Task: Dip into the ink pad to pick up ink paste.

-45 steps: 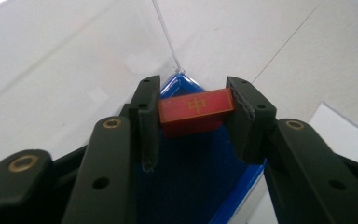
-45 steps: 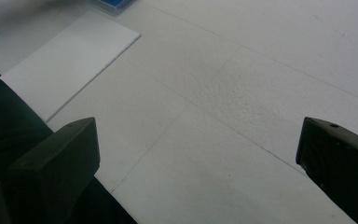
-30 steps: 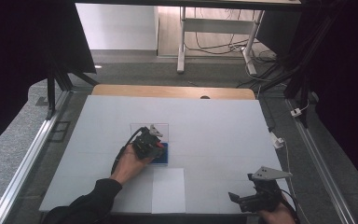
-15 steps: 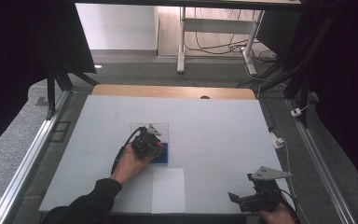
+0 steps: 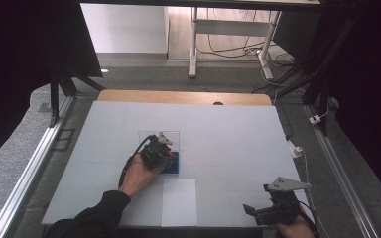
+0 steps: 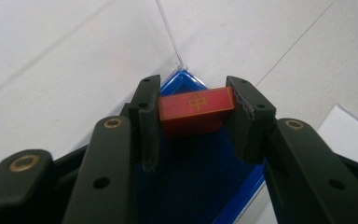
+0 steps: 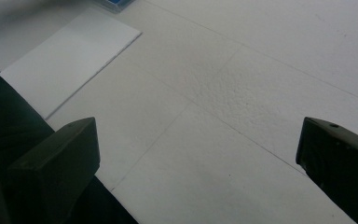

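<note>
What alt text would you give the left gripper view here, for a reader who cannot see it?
The left gripper clamps a red rectangular block with a gold character on its top face between its two black jaws, over a blue tray. The tray sits on a white table surface, with a clear sheet's edge running away beyond it.

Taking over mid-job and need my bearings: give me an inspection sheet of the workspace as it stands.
Surface: white table, wooden strip at its far edge.
Job's things: red block with a gold character, over a blue tray; white sheet near the front edge.
Clutter: nothing seen.
Grippers: left gripper shut on the red block; right gripper open, jaws wide apart over bare table.
Cables: black cable trailing from the left gripper.
Surroundings: metal frame legs and floor cables beyond the table.
</note>
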`<action>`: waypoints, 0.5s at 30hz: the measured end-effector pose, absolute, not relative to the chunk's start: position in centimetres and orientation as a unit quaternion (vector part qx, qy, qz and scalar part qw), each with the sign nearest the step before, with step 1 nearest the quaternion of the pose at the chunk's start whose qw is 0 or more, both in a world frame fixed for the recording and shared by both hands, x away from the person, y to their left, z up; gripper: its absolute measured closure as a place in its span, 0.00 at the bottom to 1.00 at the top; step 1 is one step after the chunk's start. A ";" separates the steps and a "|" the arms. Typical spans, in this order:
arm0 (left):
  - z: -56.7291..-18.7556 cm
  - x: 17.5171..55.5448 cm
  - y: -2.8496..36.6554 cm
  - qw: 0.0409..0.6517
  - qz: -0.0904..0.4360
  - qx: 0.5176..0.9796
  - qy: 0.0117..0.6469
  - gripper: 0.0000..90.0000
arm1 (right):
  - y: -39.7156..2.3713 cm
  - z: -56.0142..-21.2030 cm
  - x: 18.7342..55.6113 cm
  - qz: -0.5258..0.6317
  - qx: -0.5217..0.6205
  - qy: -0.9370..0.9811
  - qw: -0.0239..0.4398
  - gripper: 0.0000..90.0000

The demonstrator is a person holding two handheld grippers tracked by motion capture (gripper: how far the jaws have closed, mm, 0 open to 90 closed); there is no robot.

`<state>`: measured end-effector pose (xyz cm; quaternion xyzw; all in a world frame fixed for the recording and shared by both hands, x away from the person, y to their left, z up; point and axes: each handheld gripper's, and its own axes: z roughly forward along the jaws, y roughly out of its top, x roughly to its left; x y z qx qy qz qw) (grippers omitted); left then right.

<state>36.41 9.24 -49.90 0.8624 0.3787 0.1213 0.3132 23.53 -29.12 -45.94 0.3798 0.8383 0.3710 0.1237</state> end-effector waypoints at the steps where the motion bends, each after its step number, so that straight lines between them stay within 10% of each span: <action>1: -49.8 36.5 9.3 0.314 0.119 0.862 0.380 0.64 | -29.1 -45.9 23.5 0.371 0.380 0.838 0.124 0.00; 15: -47.9 36.0 11.9 0.333 0.106 0.858 0.377 0.64 | -29.1 -45.9 23.5 0.371 0.377 0.840 0.126 0.00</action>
